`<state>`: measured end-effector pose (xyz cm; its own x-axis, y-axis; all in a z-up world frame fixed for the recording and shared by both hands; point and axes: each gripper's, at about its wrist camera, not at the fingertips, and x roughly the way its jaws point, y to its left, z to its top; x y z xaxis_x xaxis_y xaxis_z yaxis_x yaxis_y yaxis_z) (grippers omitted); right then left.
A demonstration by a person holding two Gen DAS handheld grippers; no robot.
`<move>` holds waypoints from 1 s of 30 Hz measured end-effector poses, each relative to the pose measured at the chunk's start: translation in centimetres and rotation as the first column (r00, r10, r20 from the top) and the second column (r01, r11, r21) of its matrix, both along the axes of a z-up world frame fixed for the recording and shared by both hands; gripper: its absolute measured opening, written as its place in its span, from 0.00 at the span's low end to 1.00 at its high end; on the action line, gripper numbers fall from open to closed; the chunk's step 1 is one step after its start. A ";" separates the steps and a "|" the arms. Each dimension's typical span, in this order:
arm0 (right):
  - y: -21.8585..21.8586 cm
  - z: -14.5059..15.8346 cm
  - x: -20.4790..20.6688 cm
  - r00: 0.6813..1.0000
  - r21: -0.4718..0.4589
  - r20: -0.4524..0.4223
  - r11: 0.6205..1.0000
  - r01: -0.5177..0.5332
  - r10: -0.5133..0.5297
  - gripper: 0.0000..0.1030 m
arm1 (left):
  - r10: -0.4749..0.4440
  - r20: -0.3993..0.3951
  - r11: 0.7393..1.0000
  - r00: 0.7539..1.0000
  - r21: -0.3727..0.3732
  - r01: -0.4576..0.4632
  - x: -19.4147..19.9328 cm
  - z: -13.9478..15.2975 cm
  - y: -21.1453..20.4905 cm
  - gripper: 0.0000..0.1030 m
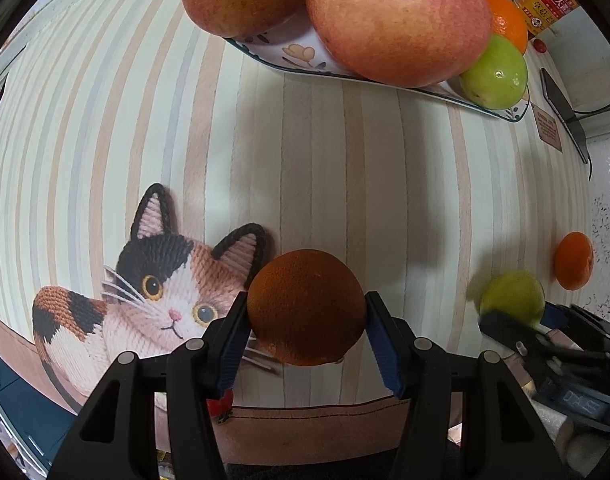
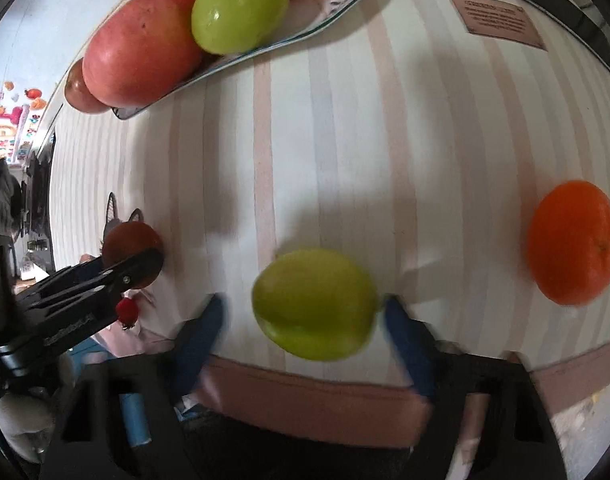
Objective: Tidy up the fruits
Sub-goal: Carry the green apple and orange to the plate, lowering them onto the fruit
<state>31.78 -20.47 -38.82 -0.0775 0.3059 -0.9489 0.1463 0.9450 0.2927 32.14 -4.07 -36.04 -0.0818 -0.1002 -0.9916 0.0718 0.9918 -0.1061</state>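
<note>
Closest to my left lens, the left gripper [image 1: 307,334] has its blue-padded fingers pinching a dark orange round fruit [image 1: 306,307] above the striped cat-print tablecloth [image 1: 345,168]; my right gripper [image 2: 305,334] is blurred, fingers spread either side of a glossy green plum-shaped fruit [image 2: 315,304], and I cannot tell whether the pads touch it. Beyond them the white flower-patterned oblong plate [image 1: 305,62] carries two big reddish mangoes [image 1: 397,20], an orange and a green fruit [image 2: 239,10]; a loose bright orange tangerine [image 2: 573,242] lies on the cloth, right of the green one.
</note>
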 end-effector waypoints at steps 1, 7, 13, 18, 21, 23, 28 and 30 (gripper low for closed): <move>0.0 -0.1 0.0 1.000 -0.010 0.020 1.000 -0.001 0.001 0.65 | 0.000 -0.001 1.000 1.000 -0.003 0.000 0.0 0.0 0.0 0.52; -1.5 1.1 0.2 0.995 0.022 0.080 0.998 0.057 -0.059 0.64 | -0.009 0.026 1.000 1.000 0.000 0.009 0.3 1.0 -0.3 0.52; -4.0 3.9 2.6 0.977 0.062 0.155 0.989 0.136 -0.144 0.64 | -0.017 0.044 1.000 0.999 -0.012 0.018 1.0 2.2 -0.5 0.52; -7.1 5.5 6.2 0.958 0.077 0.189 0.976 0.205 -0.216 0.64 | -0.018 0.074 0.999 0.997 -0.038 0.021 1.4 4.4 -0.3 0.52; -8.9 5.5 8.2 0.935 0.122 0.178 0.950 0.287 -0.306 0.64 | -0.020 0.107 0.998 0.994 -0.063 0.027 2.2 6.4 -0.5 0.52; -9.9 5.2 9.3 0.908 0.161 0.165 0.918 0.361 -0.386 0.64 | -0.020 0.125 0.997 0.992 -0.078 0.029 2.8 7.9 -0.8 0.52; -10.3 4.1 10.7 0.857 0.207 0.144 0.862 0.463 -0.495 0.64 | -0.018 0.167 0.990 0.986 -0.133 0.041 4.9 11.3 -1.0 0.52; -10.0 4.0 11.1 0.850 0.200 0.159 0.860 0.470 -0.502 0.64 | -0.013 0.188 0.988 0.982 -0.146 0.041 6.2 12.5 -1.0 0.52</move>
<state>42.87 -30.47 -34.78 0.3023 0.3922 -0.8688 0.4993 0.7112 0.4949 38.37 -5.06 -23.56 0.0984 -0.2477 -0.9638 0.1308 0.9634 -0.2342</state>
